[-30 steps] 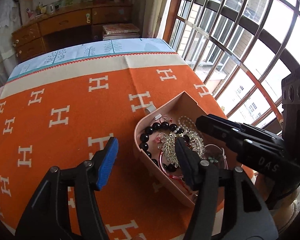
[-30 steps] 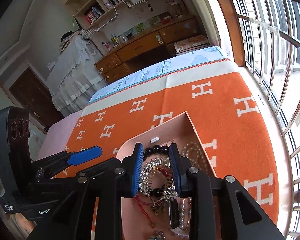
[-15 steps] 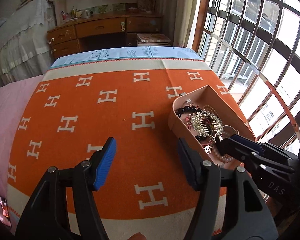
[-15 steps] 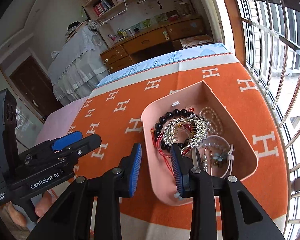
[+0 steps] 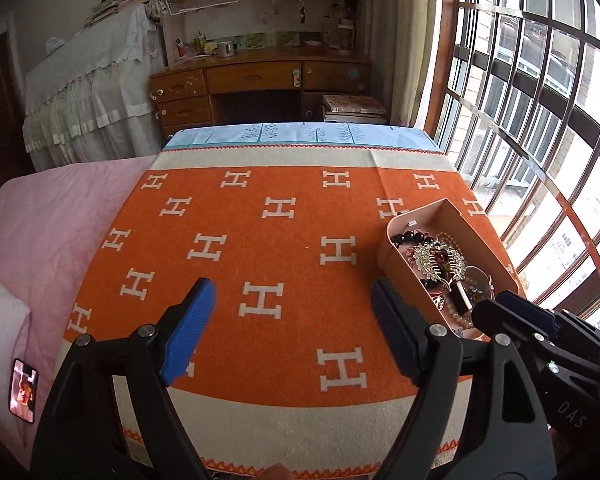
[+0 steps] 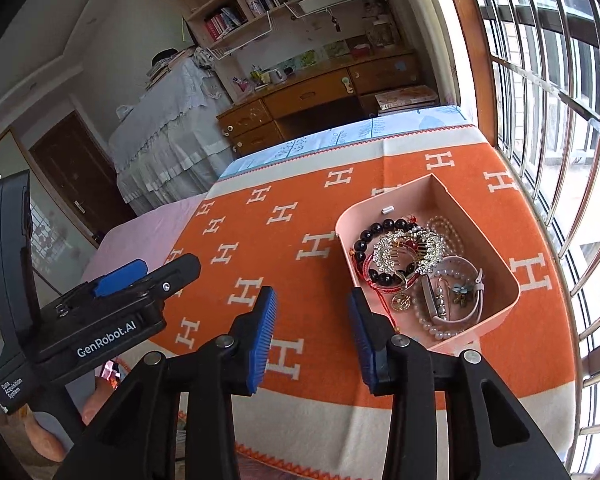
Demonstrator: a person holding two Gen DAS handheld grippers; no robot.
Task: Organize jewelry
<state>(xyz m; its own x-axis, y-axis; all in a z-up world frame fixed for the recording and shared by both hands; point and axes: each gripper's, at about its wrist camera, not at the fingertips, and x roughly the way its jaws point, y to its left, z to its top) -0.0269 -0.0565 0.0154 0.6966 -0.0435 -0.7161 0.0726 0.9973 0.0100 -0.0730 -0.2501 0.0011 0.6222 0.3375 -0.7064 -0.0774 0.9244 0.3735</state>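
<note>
A pink tray [image 6: 476,220] sits on the orange blanket [image 6: 300,248] at the right, near the window. It holds a silver rhinestone hair comb [image 6: 408,250], a black bead bracelet [image 6: 380,226], pearl strands [image 6: 432,326] and a pale watch [image 6: 472,300]. The tray also shows in the left wrist view [image 5: 452,216], with the comb [image 5: 436,258] on top. My left gripper [image 5: 292,328] is open and empty, held over the blanket left of the tray. My right gripper [image 6: 312,332] is open and empty, held back from the tray's near left side.
The blanket lies on a bed with pink sheets [image 5: 40,240]. A phone [image 5: 22,390] lies at the bed's left edge. A wooden desk [image 5: 260,84] stands beyond the bed. A barred window [image 5: 540,120] runs along the right.
Both grippers have pulled back and up from the tray. The right gripper, which hovered right over the comb, is now clear of the tray. The jewelry stays in the tray.
</note>
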